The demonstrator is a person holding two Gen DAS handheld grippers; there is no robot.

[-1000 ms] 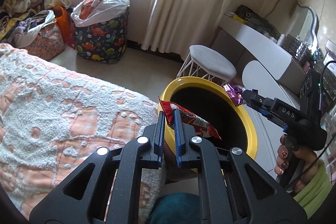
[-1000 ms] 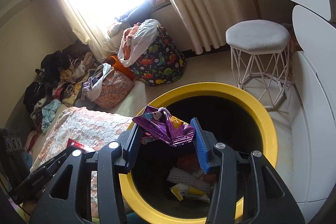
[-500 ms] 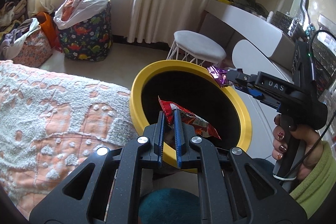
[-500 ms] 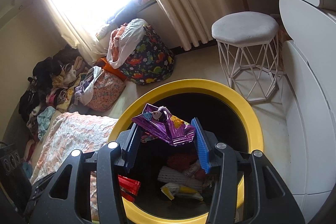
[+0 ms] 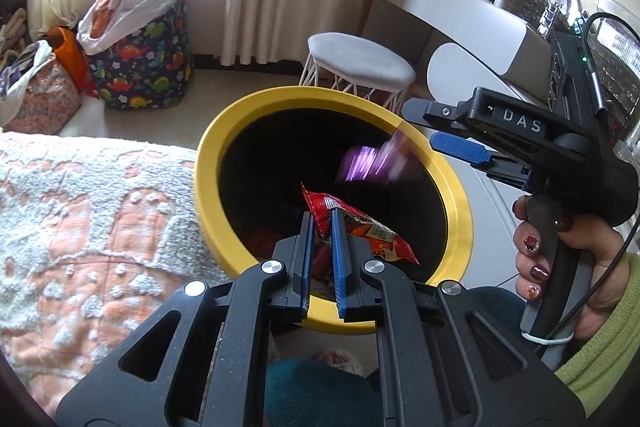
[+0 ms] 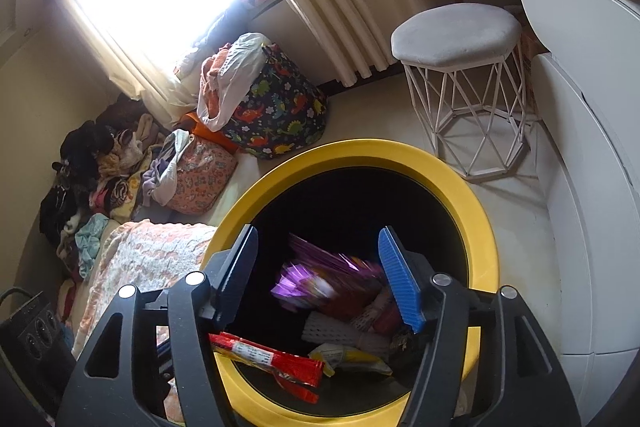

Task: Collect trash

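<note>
Binning trash: two wrappers are at the bin (image 5: 448,183), one loose in the air, one clamped.
Purple wrapper (image 6: 316,279): blurred, free between the spread jaws, falling inside the yellow rim toward the litter below.
Right gripper (image 6: 316,267): jaws wide apart, holding nothing, hanging over the bin mouth.
Red wrapper (image 5: 356,227): pinched between the closed fingers of the left gripper (image 5: 322,247), poised above the near rim.
Done: several pieces lie on the bin floor.
Left: red wrapper needs letting go; further trash elsewhere cannot be judged.
Room: bed (image 5: 80,211) touches the bin's left side; stool (image 6: 460,35) and white desk (image 5: 460,7) stand near; the mouth itself is wide and open.
</note>
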